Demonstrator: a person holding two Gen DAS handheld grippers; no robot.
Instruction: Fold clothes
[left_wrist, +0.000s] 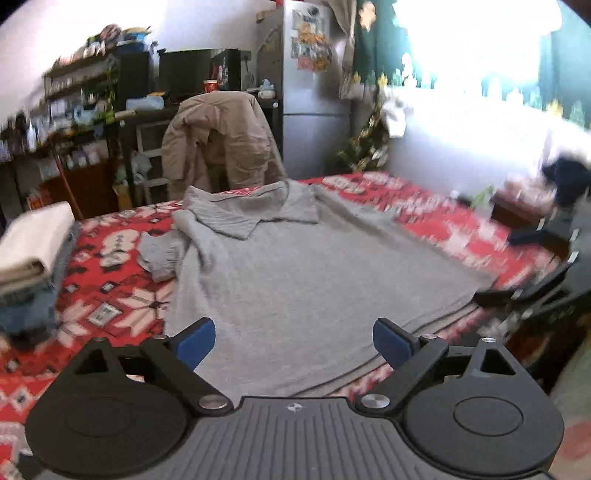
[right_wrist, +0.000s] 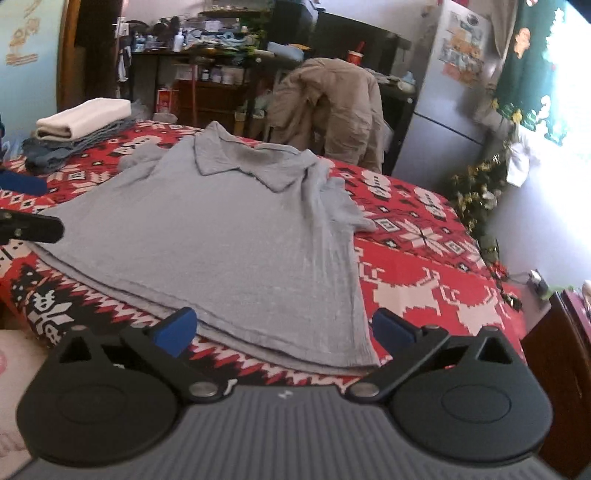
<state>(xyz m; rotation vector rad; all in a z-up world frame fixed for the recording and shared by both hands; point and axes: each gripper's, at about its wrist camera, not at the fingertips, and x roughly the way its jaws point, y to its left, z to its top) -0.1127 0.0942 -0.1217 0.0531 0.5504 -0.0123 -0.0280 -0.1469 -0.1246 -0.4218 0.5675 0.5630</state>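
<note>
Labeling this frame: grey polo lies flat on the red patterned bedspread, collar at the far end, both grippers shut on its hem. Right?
Not quite. The grey polo does lie flat on the red bedspread, collar far, but both wrist views show the left gripper and right gripper open, pads clear of the hem.

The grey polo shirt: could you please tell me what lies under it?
The grey polo shirt lies spread on a red patterned blanket. What the blanket covers cannot be seen.

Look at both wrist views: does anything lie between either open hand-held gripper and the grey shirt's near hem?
Nothing visible does. The left hand-held gripper and right hand-held gripper both face the grey polo shirt directly; the folded stack lies well aside.
</note>
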